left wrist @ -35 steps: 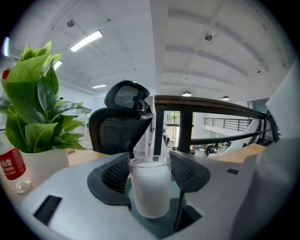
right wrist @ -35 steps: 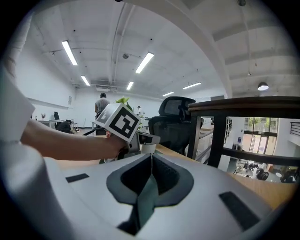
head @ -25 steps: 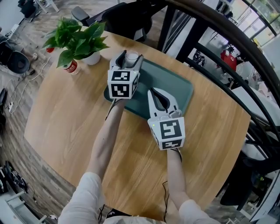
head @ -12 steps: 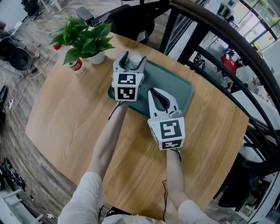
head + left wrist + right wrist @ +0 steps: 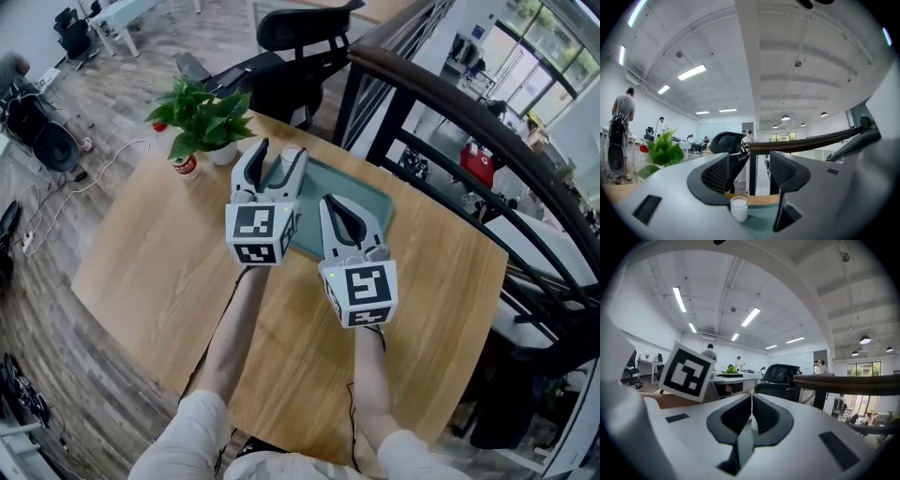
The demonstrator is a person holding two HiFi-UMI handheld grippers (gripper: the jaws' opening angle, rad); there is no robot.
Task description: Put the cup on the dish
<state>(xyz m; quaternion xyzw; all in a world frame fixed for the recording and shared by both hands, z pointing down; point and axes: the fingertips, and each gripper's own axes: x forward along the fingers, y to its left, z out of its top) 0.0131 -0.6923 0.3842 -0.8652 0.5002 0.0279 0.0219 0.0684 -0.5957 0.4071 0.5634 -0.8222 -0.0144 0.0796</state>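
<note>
As it stands upright, small white cup [image 5: 738, 207]

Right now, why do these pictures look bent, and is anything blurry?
Head view: the wide lens bows the table and railing. Left gripper view: fisheye circle, black corners, cup sharp. Right gripper view: same curving; strip lights bright, little glare.
</note>
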